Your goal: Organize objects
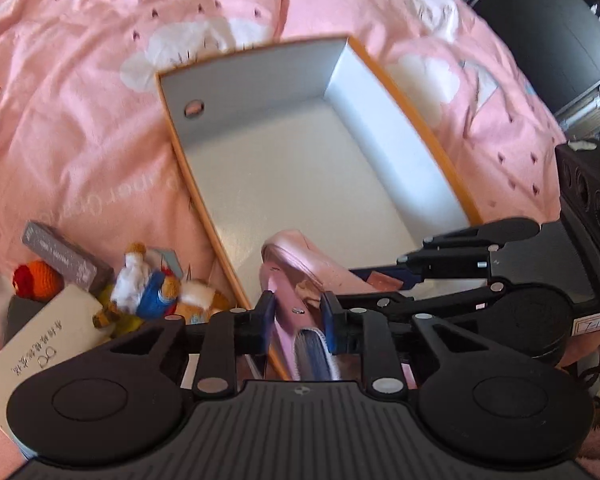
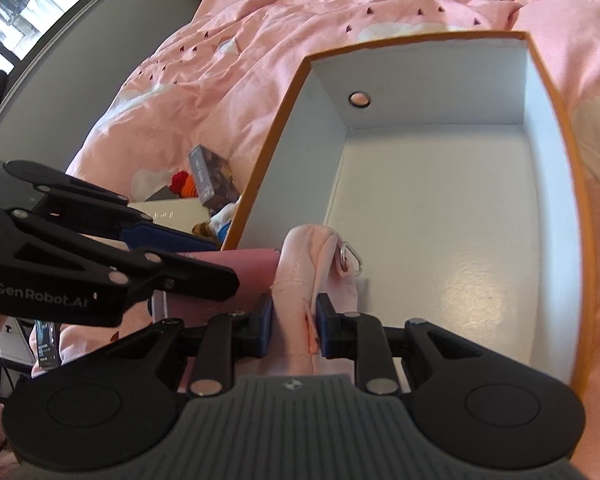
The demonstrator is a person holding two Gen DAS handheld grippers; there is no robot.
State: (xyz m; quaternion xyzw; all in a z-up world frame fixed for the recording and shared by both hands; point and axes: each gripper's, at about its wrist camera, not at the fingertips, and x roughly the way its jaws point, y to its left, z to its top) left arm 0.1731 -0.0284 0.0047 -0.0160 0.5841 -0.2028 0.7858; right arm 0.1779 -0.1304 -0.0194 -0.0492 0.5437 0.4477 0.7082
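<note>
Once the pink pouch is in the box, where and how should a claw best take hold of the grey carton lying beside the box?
The grey carton is long and narrow and lies flat on the pink bedding, its upper end clear. I would come from above and close across its narrow width near that end, probably; the lower end is crowded by the white box and knitted toys.

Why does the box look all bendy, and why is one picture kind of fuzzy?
Both wrist views use fisheye lenses, so the straight orange rim of the box curves. The left wrist view is smeared: the rim and the bedsheet print look blurred. The right wrist view is sharper, with a bright glare patch on the box floor.
</note>
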